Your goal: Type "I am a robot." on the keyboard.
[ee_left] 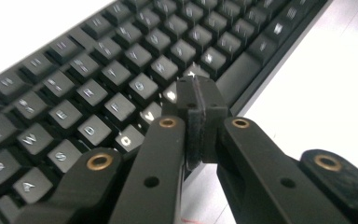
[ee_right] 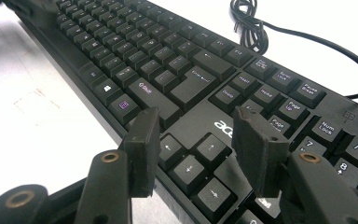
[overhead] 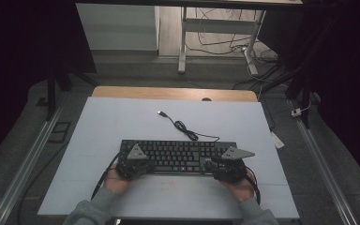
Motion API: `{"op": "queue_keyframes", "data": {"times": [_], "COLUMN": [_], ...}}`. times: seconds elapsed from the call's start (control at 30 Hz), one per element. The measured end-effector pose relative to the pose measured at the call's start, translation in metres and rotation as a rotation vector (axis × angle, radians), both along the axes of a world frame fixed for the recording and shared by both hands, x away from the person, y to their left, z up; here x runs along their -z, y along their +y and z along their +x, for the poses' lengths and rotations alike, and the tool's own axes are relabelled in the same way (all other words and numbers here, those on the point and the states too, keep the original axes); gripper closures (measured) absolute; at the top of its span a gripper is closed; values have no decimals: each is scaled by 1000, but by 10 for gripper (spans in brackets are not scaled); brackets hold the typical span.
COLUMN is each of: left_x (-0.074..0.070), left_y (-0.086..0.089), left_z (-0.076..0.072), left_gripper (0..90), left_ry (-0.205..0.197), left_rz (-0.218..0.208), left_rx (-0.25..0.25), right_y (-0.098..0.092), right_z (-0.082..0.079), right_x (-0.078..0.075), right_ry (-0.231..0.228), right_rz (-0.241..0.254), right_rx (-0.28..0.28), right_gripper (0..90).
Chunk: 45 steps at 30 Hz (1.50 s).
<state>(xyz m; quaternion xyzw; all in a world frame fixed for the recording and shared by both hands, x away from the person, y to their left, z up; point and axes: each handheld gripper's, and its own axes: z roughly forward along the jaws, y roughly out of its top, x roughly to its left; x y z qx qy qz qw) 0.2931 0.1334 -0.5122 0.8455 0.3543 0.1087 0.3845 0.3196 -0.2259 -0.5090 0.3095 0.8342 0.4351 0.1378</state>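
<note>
Keyboard [overhead: 178, 157] lies on the table mat [overhead: 122, 122], toward its near edge. Its cable [overhead: 183, 125] runs behind the keyboard (plug end farthest back, left of the coil).

Dim office or lab workspace: white-topped table [overhead: 122, 122] on wooden desk [overhead: 173, 93], black curtains [overhead: 23, 56] flanking, grey carpet, metal floor rails [overhead: 26, 161], cables [overhead: 225, 44] tangled beneath white desk frame [overhead: 183, 42] beyond.
</note>
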Motion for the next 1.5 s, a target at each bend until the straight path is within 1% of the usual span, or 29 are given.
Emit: {"op": "queue_keyframes", "data": {"times": [0.1,0.17,0.2,0.23,0.27,0.4,0.43,0.57,0.63,0.67,0.77,1.03,1.33,1.5], "left_x": [-5,-7,-8,-9,-10,-12,-12,-14,-14,-15,-15,-14,-14,-16], "left_y": [5,9,10,12,14,23,24,30,35,38,42,42,45,45], "left_z": [-1,-2,-2,-2,-2,-1,-1,0,1,1,2,2,4,6], "left_gripper": [880,819,819,746,746,615,568,502,490,469,449,425,410,411], "left_ry": [-9,-11,-11,-13,-11,-6,-3,-2,4,8,7,1,3,-4], "left_rz": [-29,-42,-47,-47,-52,-69,-76,-79,-81,-81,-80,-60,-65,-63], "left_rx": [-9,-16,-19,-24,-30,-55,-63,-82,-96,-104,-123,-129,-143,-147], "right_y": [0,0,0,0,0,0,0,0,0,0,0,0,0,0], "right_z": [0,0,0,0,0,0,0,0,0,0,0,0,0,0], "right_x": [0,0,0,0,0,0,0,0,0,0,0,1,1,0], "right_ry": [1,0,0,1,1,2,3,2,1,0,-1,0,1,-1], "right_rz": [1,-1,-1,-5,-5,-2,0,0,-2,-2,-4,-5,-5,-9], "right_rx": [1,-1,-1,-2,-2,0,0,-3,-6,-10,-9,-8,-6,-8], "right_gripper": [518,519,519,518,518,518,518,518,518,518,518,518,518,518]}}
